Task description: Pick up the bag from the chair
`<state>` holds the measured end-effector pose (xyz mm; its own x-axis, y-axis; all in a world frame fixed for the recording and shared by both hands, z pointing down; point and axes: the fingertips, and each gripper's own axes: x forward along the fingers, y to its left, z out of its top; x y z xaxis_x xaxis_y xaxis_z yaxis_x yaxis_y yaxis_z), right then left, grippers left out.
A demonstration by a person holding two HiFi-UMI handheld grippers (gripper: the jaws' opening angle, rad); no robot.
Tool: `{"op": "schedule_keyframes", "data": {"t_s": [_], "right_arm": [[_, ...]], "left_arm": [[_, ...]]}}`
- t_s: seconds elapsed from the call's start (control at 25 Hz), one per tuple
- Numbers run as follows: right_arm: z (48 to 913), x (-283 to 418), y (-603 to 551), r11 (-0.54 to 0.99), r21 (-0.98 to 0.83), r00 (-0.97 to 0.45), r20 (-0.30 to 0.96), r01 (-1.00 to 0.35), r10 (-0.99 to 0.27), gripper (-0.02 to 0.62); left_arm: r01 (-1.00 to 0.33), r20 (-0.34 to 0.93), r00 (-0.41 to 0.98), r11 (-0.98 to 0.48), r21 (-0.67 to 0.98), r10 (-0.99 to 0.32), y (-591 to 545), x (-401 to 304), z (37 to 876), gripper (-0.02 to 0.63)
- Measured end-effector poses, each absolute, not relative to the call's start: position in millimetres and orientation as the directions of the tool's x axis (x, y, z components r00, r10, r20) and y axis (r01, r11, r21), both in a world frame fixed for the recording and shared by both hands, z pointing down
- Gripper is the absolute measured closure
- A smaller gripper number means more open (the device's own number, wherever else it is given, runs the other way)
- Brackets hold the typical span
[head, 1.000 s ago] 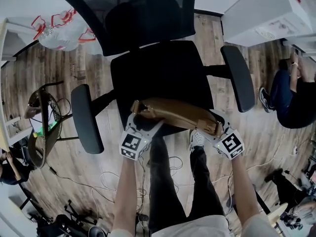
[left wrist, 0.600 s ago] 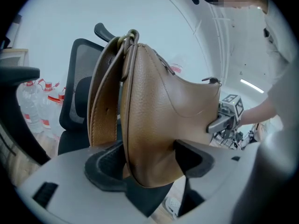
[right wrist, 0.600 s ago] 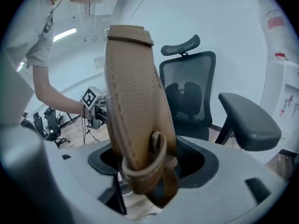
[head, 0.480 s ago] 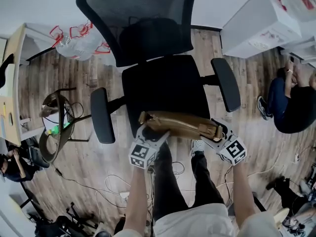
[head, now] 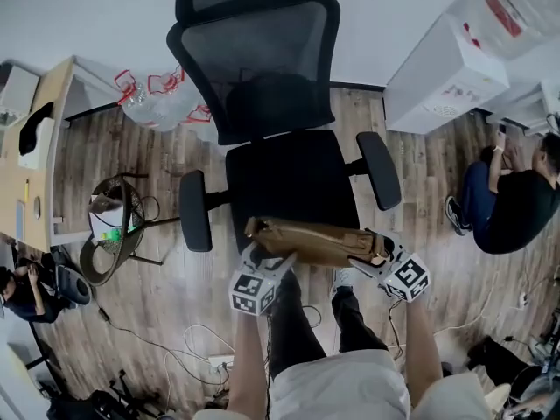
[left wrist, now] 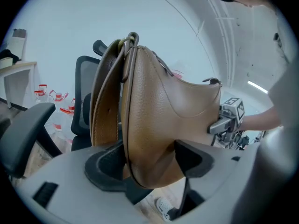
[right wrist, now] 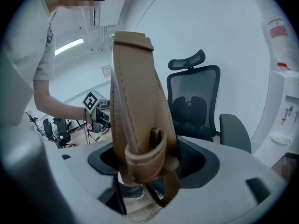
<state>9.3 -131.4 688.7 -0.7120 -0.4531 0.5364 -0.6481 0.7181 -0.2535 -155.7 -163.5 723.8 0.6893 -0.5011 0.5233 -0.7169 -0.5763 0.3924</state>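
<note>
A tan leather bag (head: 315, 240) hangs in the air in front of the black office chair (head: 293, 178), clear of its seat. My left gripper (head: 261, 261) is shut on the bag's left end; in the left gripper view the bag (left wrist: 154, 120) fills the gap between the jaws. My right gripper (head: 381, 259) is shut on the bag's right end, where the strap and its loop (right wrist: 142, 139) sit between the jaws. The chair (right wrist: 194, 104) stands behind it in the right gripper view.
A wire bin (head: 112, 230) stands left of the chair, with bottles in a plastic bag (head: 157, 103) behind it. White boxes (head: 455, 68) are at the right, a desk (head: 35, 173) at the left. A seated person (head: 507, 204) is at far right. Cables lie on the wood floor.
Both grippers have drawn back from the chair with the bag held between them. The view has pulled away, so the chair looks smaller and farther off.
</note>
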Motion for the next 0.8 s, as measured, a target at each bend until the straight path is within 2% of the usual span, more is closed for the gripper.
{"op": "schedule_keyframes", "data": {"t_s": [0.48, 0.8], "right_arm": [[595, 11, -130, 0.802, -0.234, -0.803, 0.415, -0.549, -0.428, 0.258], [554, 16, -120, 0.821, -0.214, -0.833, 0.314, -0.529, -0.455, 0.258]], "left_arm": [[-0.780, 0.501, 0.626, -0.487, 0.394, -0.598, -140, -158, 631, 0.284], [-0.807, 0.491, 0.590, -0.500, 0.316, -0.641, -132, -157, 572, 0.284]]}}
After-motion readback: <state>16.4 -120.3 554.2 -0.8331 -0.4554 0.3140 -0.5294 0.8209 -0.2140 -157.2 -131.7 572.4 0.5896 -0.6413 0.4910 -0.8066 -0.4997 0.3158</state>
